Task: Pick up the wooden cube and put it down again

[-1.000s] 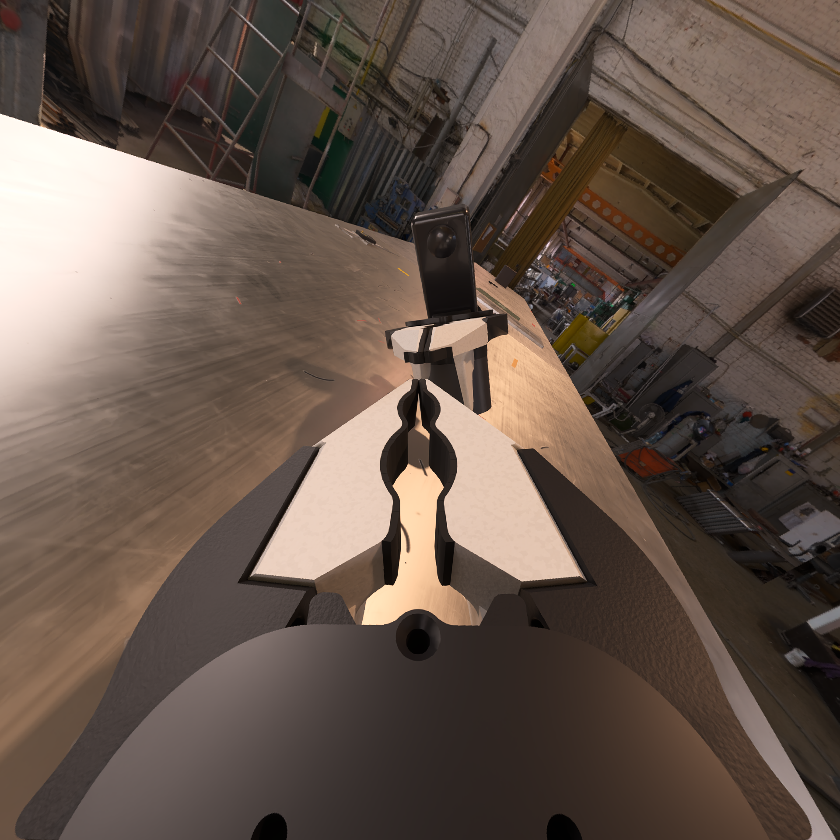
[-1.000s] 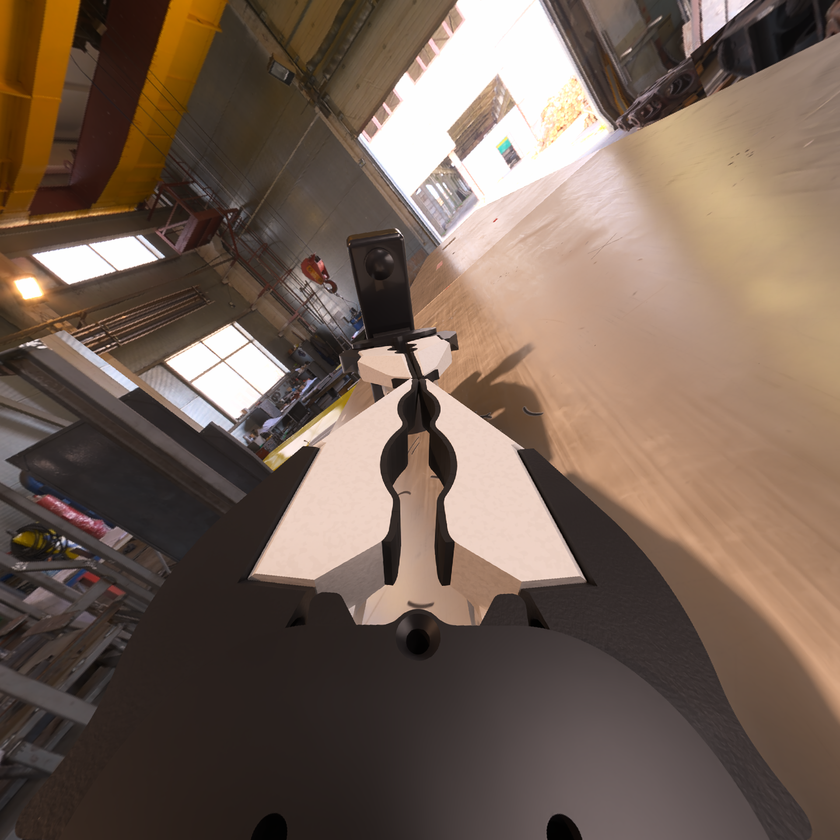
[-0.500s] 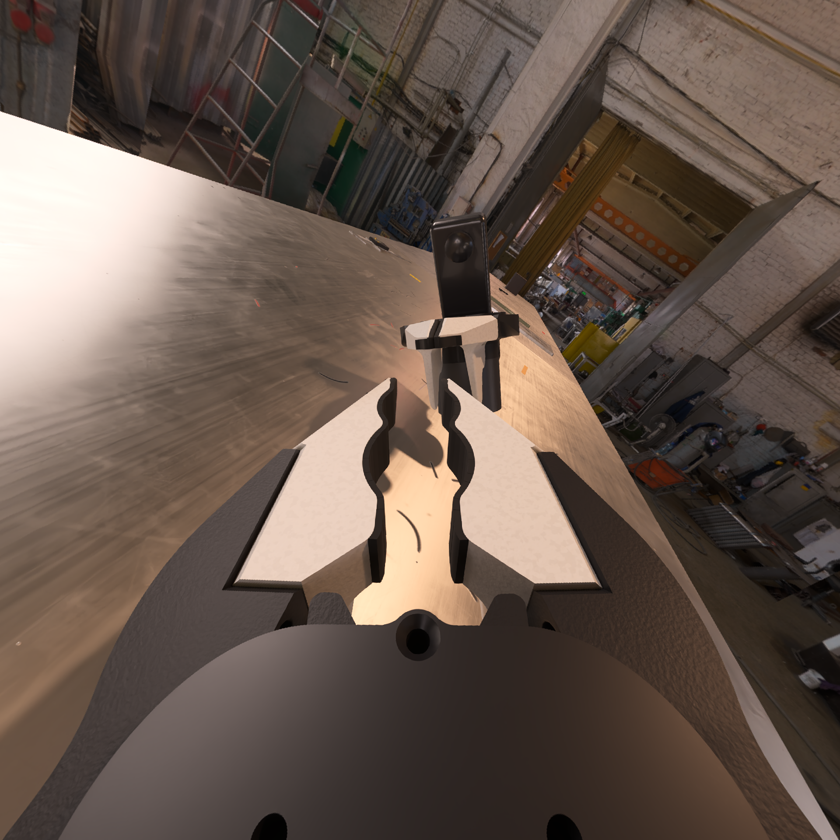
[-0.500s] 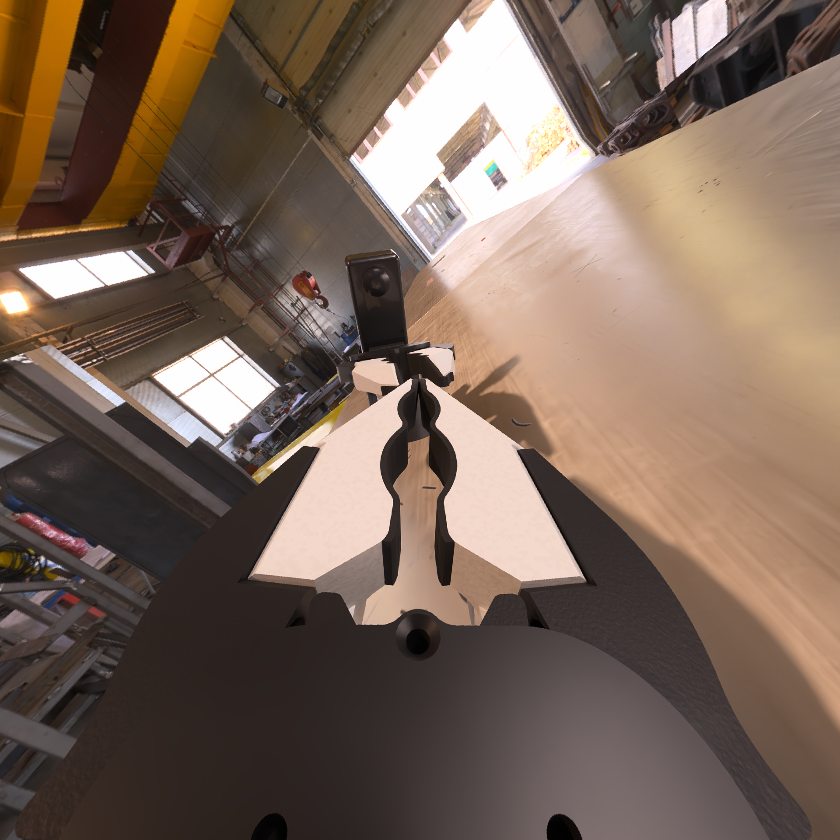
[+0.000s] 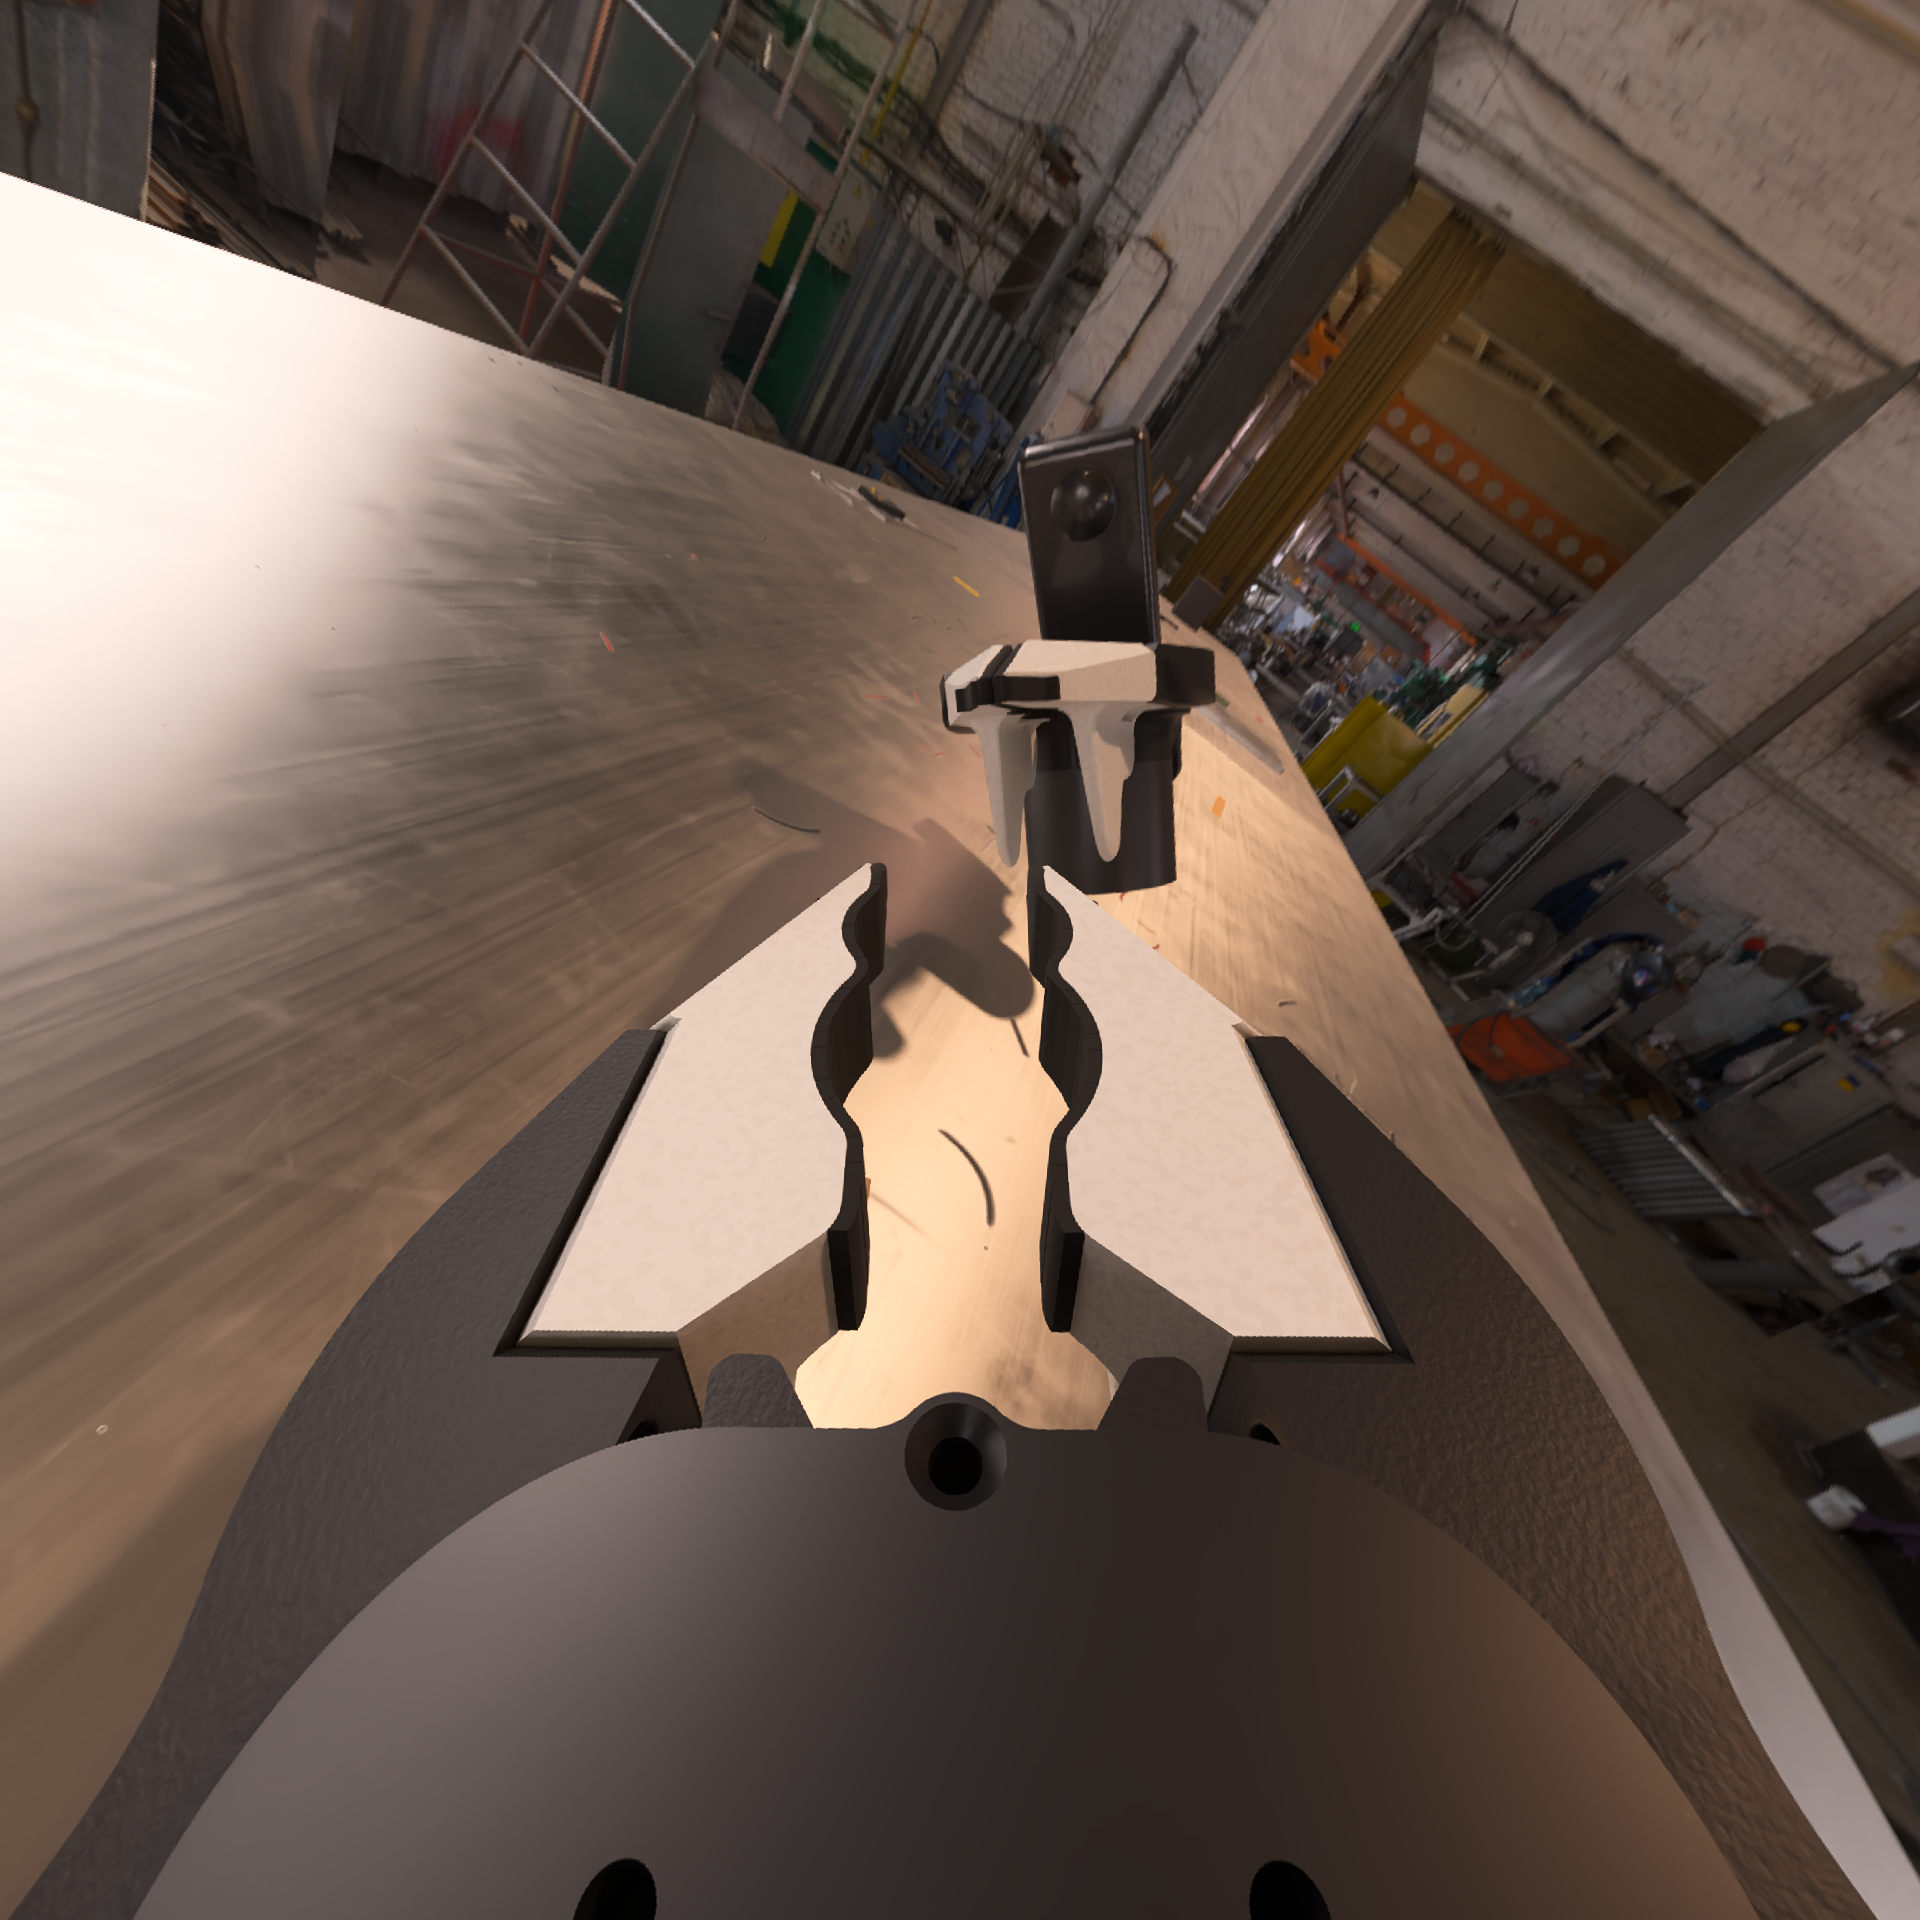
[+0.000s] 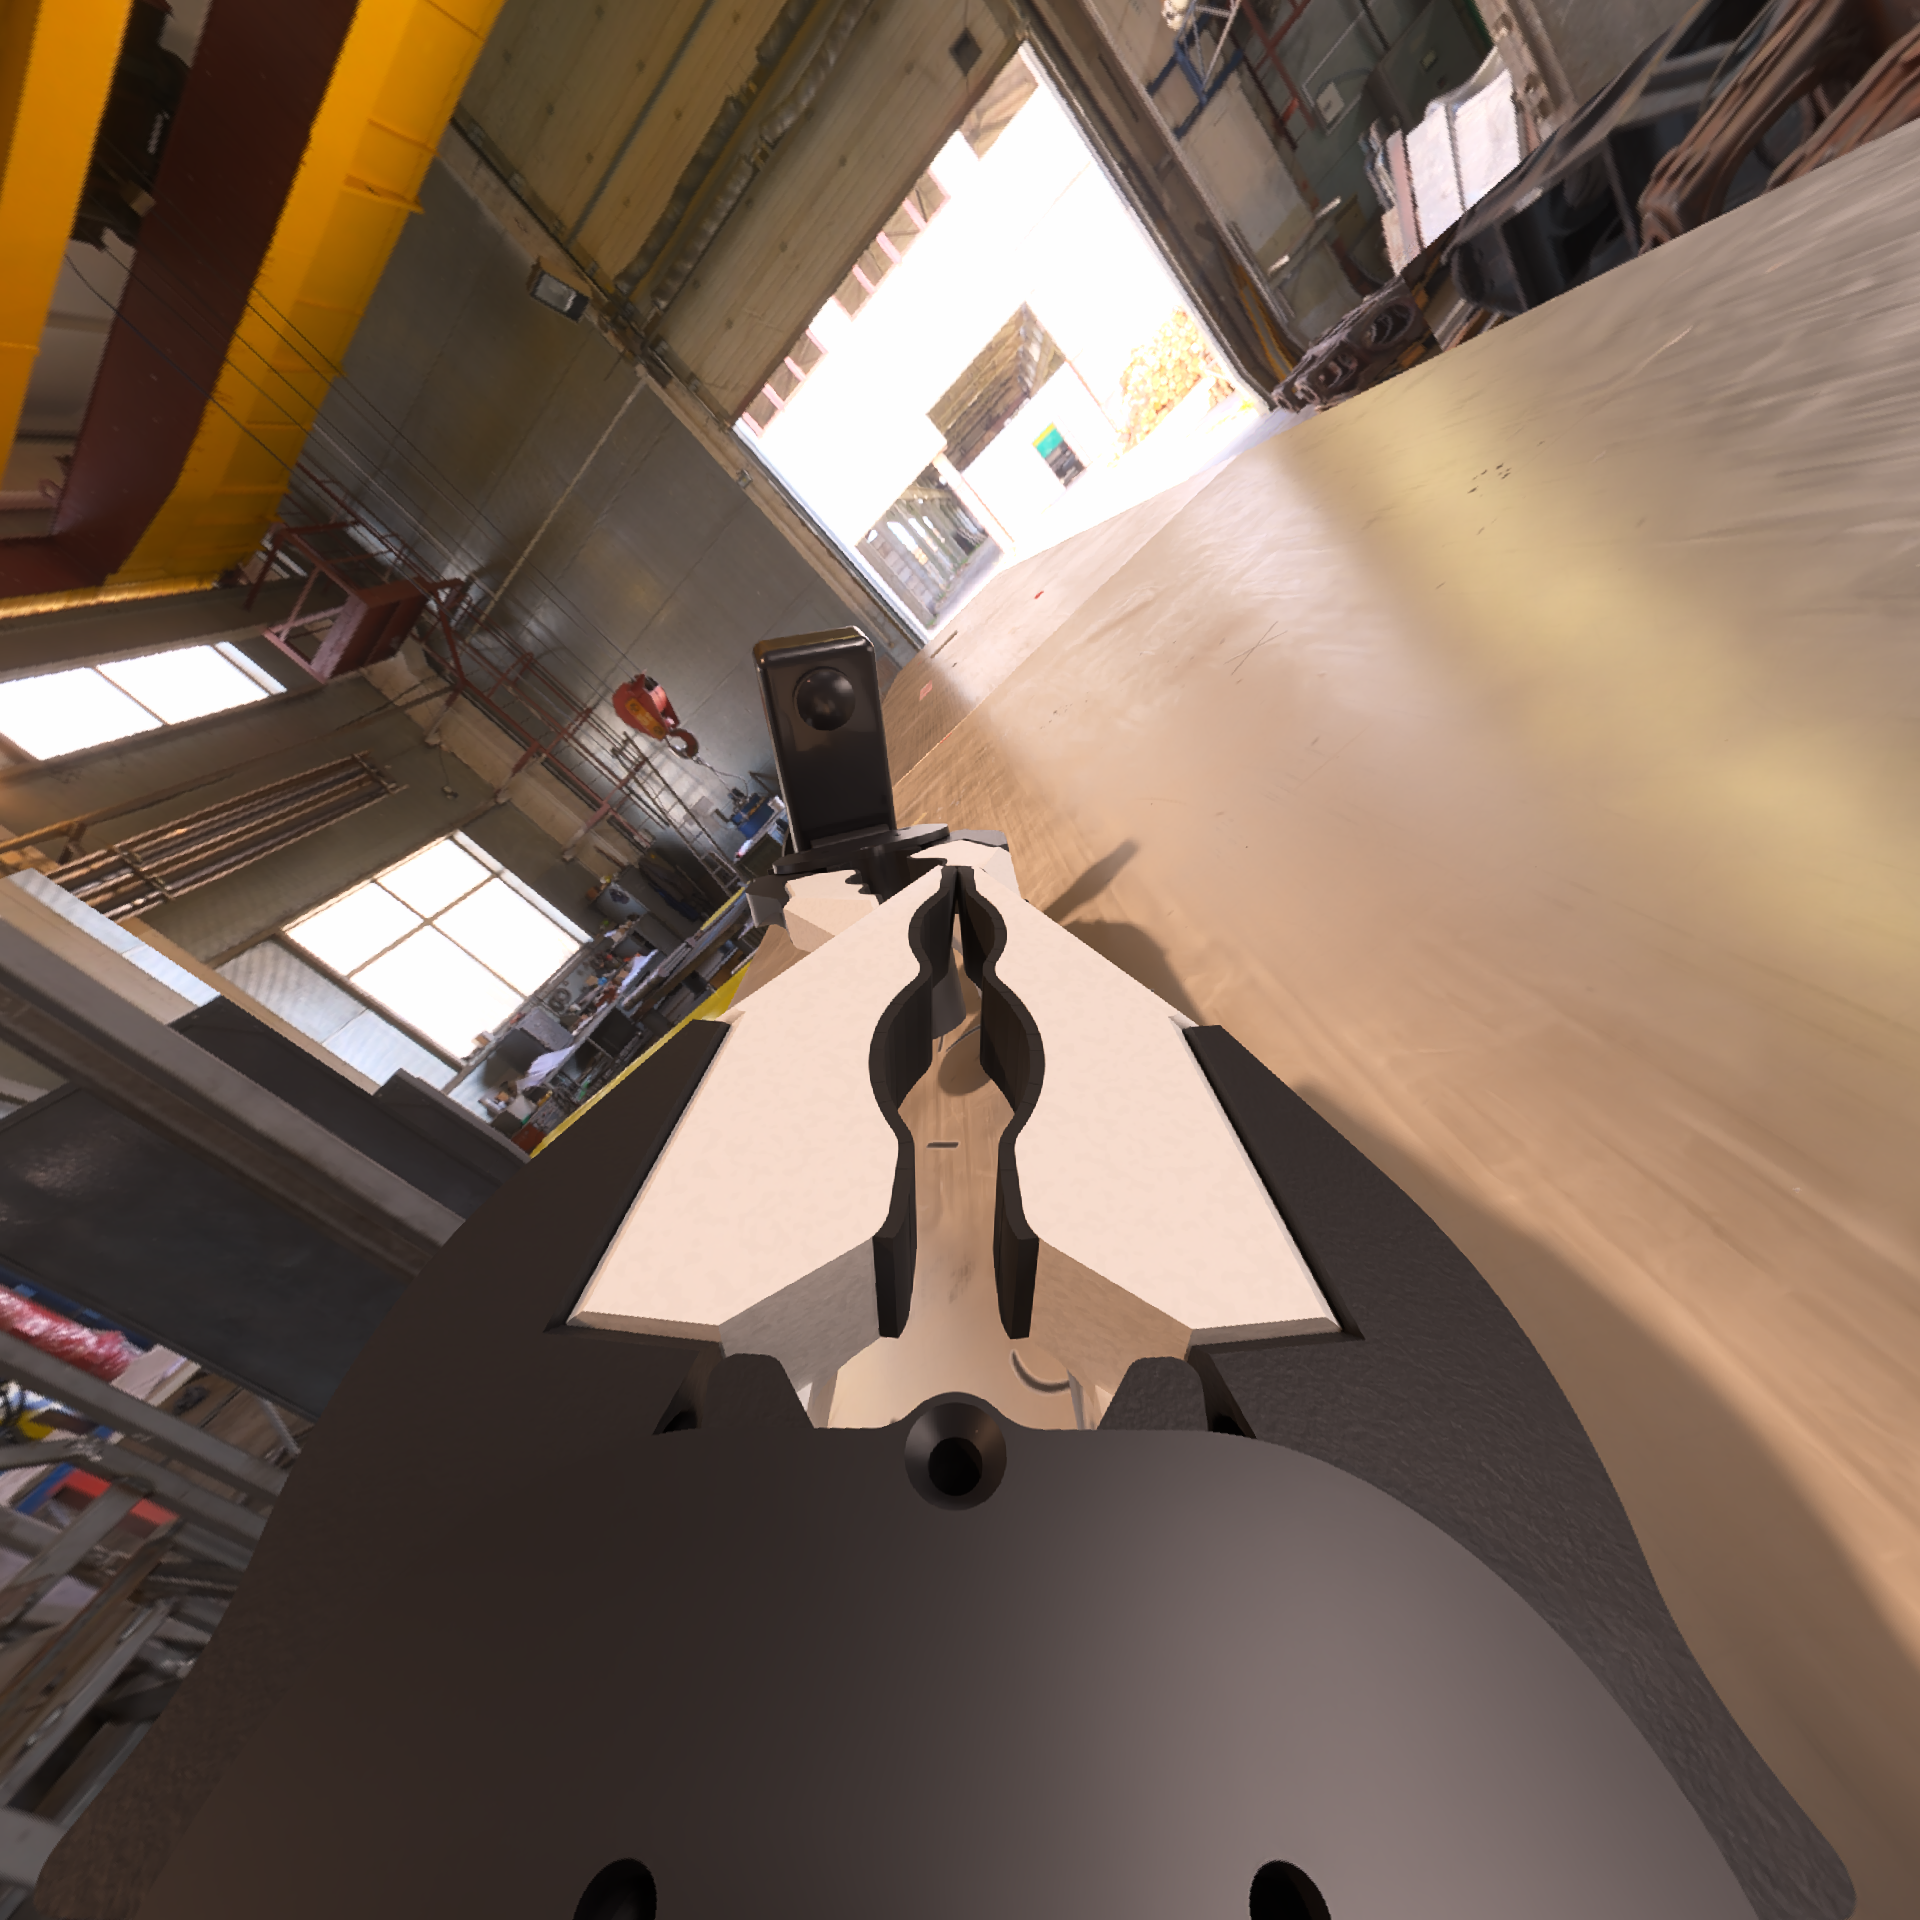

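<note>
No wooden cube shows in either view. My left gripper (image 5: 958, 883) is open and empty, its jaws apart low over the wooden table (image 5: 416, 831). My right gripper (image 6: 951, 878) is shut with nothing between its jaws. The two grippers face each other closely. The right gripper also shows in the left wrist view (image 5: 1055, 769), just beyond my left fingertips, fingers pointing down above the table. The left gripper shows in the right wrist view (image 6: 831, 904), mostly hidden behind my right fingers.
The table (image 6: 1455, 831) runs far ahead in both views. Its edge (image 5: 1455, 1091) lies to the right in the left wrist view, with workshop clutter below. In the right wrist view, shelving and windows lie beyond the table's left side.
My left gripper's jaws have opened from shut. The right gripper stays shut and now sits farther right and larger in the left wrist view.
</note>
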`<state>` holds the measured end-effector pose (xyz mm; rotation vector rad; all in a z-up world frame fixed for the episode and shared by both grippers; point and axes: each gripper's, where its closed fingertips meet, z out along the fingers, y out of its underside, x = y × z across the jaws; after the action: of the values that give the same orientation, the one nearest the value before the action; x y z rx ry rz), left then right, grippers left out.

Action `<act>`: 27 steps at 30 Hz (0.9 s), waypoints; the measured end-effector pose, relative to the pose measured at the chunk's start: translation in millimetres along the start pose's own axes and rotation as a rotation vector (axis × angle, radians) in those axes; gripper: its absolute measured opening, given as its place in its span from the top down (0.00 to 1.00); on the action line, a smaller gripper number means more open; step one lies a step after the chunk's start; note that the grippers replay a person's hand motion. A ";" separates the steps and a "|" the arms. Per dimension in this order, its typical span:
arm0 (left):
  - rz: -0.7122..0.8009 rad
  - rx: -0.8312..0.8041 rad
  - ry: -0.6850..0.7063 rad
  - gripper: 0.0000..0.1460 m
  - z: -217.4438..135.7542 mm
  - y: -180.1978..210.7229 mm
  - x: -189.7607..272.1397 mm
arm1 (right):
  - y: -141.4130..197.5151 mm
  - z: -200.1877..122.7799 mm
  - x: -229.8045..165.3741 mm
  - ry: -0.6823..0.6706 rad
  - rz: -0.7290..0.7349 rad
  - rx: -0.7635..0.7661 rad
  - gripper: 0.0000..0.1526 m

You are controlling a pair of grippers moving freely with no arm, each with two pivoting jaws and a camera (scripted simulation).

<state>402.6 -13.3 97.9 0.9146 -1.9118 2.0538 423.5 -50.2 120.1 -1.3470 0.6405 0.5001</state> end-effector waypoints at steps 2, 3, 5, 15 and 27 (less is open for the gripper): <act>0.026 -0.033 -0.007 0.81 1.3 4.8 -1.2 | 1.9 1.3 0.5 0.007 -0.001 -0.010 1.00; 0.045 -0.056 -0.016 0.81 2.0 8.0 -2.3 | 2.9 1.8 0.8 0.010 -0.001 -0.015 1.00; 0.098 -0.107 -0.040 0.80 3.6 15.3 -4.8 | 4.1 2.6 0.6 0.015 -0.004 -0.021 1.00; 0.611 -0.645 -0.229 0.48 -17.1 76.3 -33.7 | -18.5 -9.7 -15.6 0.008 -0.055 0.060 1.00; 0.147 -0.577 0.025 0.86 -12.5 68.5 -18.3 | -38.0 -24.2 -31.7 -0.032 -0.058 0.130 1.00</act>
<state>377.0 -6.8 30.8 0.6157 -2.4159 1.4180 422.4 -79.3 166.9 -1.2290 0.5959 0.4251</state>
